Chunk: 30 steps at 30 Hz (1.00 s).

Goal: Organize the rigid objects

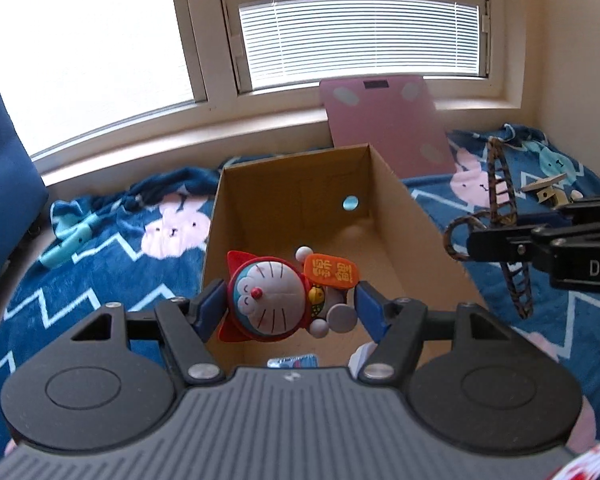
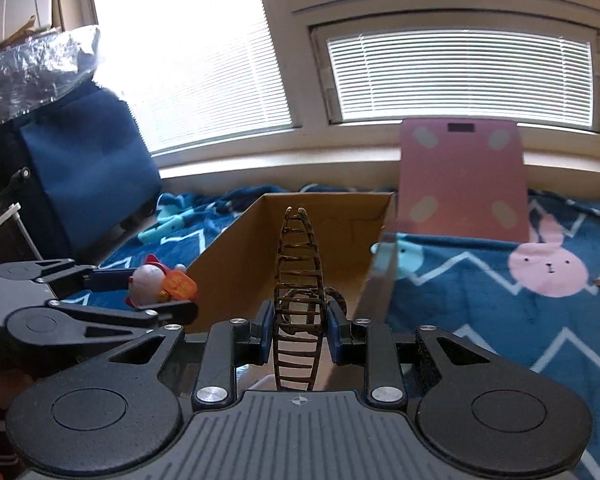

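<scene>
My left gripper (image 1: 288,306) is shut on a Doraemon figurine (image 1: 278,294) in a red cape with an orange sign, held above the near end of an open cardboard box (image 1: 404,216). The figurine also shows in the right wrist view (image 2: 156,282). My right gripper (image 2: 298,330) is shut on a brown tortoiseshell hair claw (image 2: 300,264), held upright just before the box's (image 2: 236,256) near edge. The claw also shows in the left wrist view (image 1: 500,216), right of the box.
A blue bunny-print blanket (image 1: 132,264) covers the surface. A pink board (image 1: 388,120) leans on the window sill behind the box. A teal clip (image 1: 70,246) lies at the left. A small wooden toy (image 1: 548,194) lies at the right. A blue chair (image 2: 80,168) stands left.
</scene>
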### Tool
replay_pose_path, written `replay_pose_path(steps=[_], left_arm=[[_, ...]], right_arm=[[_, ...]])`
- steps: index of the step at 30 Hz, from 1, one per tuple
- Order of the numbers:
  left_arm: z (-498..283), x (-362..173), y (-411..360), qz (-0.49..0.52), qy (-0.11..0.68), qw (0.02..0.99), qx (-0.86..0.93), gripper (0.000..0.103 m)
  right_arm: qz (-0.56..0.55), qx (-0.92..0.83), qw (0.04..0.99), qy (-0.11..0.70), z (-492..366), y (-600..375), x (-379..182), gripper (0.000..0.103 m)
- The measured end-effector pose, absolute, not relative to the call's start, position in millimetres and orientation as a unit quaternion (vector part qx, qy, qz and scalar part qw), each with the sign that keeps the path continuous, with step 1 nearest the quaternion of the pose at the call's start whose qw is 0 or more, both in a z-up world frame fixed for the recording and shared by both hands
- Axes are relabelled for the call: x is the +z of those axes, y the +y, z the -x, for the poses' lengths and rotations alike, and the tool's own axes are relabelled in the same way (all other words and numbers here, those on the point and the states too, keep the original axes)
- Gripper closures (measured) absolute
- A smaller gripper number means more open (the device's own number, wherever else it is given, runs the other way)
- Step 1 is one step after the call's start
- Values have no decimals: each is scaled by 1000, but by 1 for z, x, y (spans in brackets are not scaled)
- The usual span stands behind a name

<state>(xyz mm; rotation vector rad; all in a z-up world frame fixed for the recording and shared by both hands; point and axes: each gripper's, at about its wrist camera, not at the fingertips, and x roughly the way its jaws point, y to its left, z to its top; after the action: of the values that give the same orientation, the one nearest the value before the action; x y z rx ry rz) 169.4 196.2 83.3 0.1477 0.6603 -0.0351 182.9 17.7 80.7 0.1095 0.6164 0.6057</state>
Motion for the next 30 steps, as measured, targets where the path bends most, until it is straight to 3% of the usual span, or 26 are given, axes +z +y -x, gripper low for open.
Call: replay_pose_path(steps=[23, 24, 25, 30], left_arm=[[-213, 49, 211, -50, 344, 937, -39, 37], [-214, 48, 212, -42, 338, 939, -41, 35], [-215, 48, 213, -37, 333, 941, -38, 27], [-213, 55, 216, -34, 322, 946, -27, 25]], right_arm=[[-35, 287, 902, 321, -218, 44, 56, 79], [-35, 286, 902, 322, -218, 44, 56, 79], [-36, 287, 901, 323, -219, 44, 55, 79], [-36, 287, 901, 324, -220, 43, 53, 79]])
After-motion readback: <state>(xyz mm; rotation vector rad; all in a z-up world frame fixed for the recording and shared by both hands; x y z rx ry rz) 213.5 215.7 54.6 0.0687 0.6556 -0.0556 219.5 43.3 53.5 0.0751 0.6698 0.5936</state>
